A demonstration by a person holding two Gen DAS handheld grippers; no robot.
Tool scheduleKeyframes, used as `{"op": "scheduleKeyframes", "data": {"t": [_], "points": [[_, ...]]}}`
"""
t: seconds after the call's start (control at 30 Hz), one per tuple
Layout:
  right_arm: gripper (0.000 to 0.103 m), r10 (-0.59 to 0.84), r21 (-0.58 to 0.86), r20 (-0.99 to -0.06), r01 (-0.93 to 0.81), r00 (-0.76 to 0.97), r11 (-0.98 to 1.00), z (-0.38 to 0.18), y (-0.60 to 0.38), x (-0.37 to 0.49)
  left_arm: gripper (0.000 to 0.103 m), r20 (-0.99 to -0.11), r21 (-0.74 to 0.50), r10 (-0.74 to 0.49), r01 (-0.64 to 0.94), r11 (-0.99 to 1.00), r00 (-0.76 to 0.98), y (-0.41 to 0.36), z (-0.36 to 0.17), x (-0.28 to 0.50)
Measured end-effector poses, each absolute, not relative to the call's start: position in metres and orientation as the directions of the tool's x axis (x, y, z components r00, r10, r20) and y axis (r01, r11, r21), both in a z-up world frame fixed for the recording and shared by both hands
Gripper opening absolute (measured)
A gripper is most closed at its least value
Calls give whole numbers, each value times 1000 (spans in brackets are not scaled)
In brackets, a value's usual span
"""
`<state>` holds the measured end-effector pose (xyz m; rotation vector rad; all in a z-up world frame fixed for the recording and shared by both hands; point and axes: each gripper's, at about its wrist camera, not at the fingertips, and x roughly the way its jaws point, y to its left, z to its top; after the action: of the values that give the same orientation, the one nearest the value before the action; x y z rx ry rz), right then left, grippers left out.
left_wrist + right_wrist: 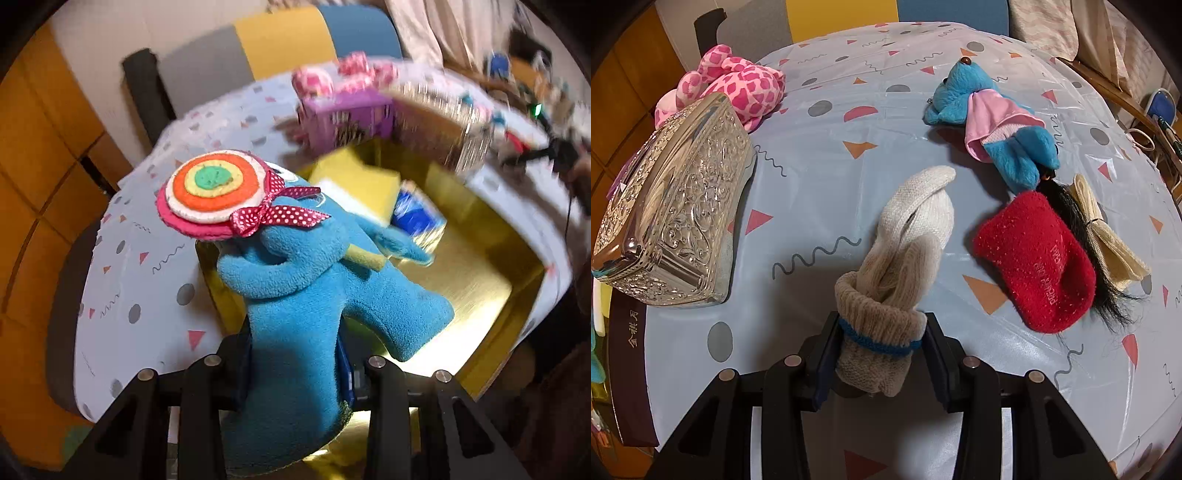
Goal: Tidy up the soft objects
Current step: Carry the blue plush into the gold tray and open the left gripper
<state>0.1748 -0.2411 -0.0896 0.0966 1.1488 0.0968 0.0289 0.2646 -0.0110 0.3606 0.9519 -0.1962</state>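
My left gripper (pixel 295 354) is shut on a blue plush toy (pixel 306 288) that carries a round felt lollipop (pixel 210 188) with a red dotted bow. It hangs over an open gold-lined box (pixel 480 295), which holds a yellow sponge (pixel 354 177) and a blue item (pixel 417 214). My right gripper (pixel 881 325) is shut on the cuff of a beige knitted glove bundle (pixel 908 236) with a blue stripe; its far end lies on the table. A red sock (pixel 1034 258) and a blue plush bear (pixel 993 122) with a pink cloth lie to its right.
An ornate silver box (pixel 672 206) stands at the left, a pink spotted plush (pixel 738 85) behind it. A cream item (pixel 1108 236) and black hair lie beside the red sock. A purple box (pixel 347 114) stands behind the gold box. The patterned tablecloth (pixel 849 110) covers the table.
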Motion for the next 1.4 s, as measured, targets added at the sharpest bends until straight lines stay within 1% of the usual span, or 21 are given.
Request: {"op": "scheduleKeyframes", "data": {"t": [0.1, 0.17, 0.2, 0.23, 0.3, 0.33, 0.43, 0.47, 0.5, 0.6, 0.67, 0.77, 0.9, 0.97, 1.0, 1.03, 1.17, 1.4], "points": [[43, 124, 124, -905, -27, 407, 992, -89, -241, 175, 41, -869, 261, 52, 368, 892, 492, 275, -30, 47], [43, 120, 119, -905, -30, 409, 992, -89, -241, 175, 45, -873, 268, 73, 350, 898, 483, 282, -35, 57], [43, 118, 116, -905, -31, 409, 993, -89, -240, 175, 49, -871, 261, 73, 331, 907, 485, 286, -35, 60], [43, 117, 114, -905, -32, 410, 993, -89, -240, 175, 54, -868, 245, 65, 309, 919, 492, 291, -33, 62], [44, 116, 113, -905, -33, 410, 993, -89, -240, 175, 59, -860, 209, 51, 259, 943, 508, 301, -29, 62], [44, 117, 114, -905, -33, 409, 993, -89, -240, 175, 60, -856, 197, 49, 238, 951, 514, 305, -27, 62], [44, 115, 110, -905, -35, 409, 993, -90, -240, 176, 63, -845, 88, -11, 160, 983, 534, 320, -19, 56], [44, 112, 107, -905, -36, 409, 994, -90, -239, 176, 63, -837, 38, -40, 131, 991, 546, 325, -16, 53], [44, 109, 103, -905, -38, 410, 994, -90, -238, 176, 63, -832, 20, -48, 118, 993, 552, 325, -11, 51], [44, 106, 100, -905, -38, 412, 994, -89, -238, 175, 63, -823, 10, -37, 80, 997, 567, 326, -11, 43], [44, 105, 98, -905, -39, 412, 994, -89, -238, 175, 63, -809, -34, -68, 68, 997, 584, 323, -11, 36], [44, 102, 93, -904, -41, 415, 995, -89, -238, 175, 63, -794, -54, -70, 45, 998, 603, 315, -9, 25], [44, 96, 87, -904, -41, 416, 995, -89, -236, 175, 64, -734, -167, -130, 7, 986, 666, 304, 8, 8], [44, 95, 85, -904, -43, 417, 995, -89, -237, 174, 65, -708, -184, -121, -17, 983, 696, 294, 16, 2], [44, 94, 84, -904, -43, 417, 996, -89, -237, 174, 67, -699, -195, -121, -26, 980, 705, 288, 19, 0], [44, 91, 81, -904, -44, 417, 996, -89, -236, 174, 70, -690, -201, -112, -40, 979, 715, 282, 22, -1], [44, 85, 72, -903, -49, 421, 996, -89, -236, 173, 70, -681, -179, -51, -98, 979, 731, 254, 28, -2], [44, 68, 43, -900, -66, 430, 997, -88, -233, 172, 70, -677, -132, 3, -125, 983, 736, 204, 26, 0]]}}
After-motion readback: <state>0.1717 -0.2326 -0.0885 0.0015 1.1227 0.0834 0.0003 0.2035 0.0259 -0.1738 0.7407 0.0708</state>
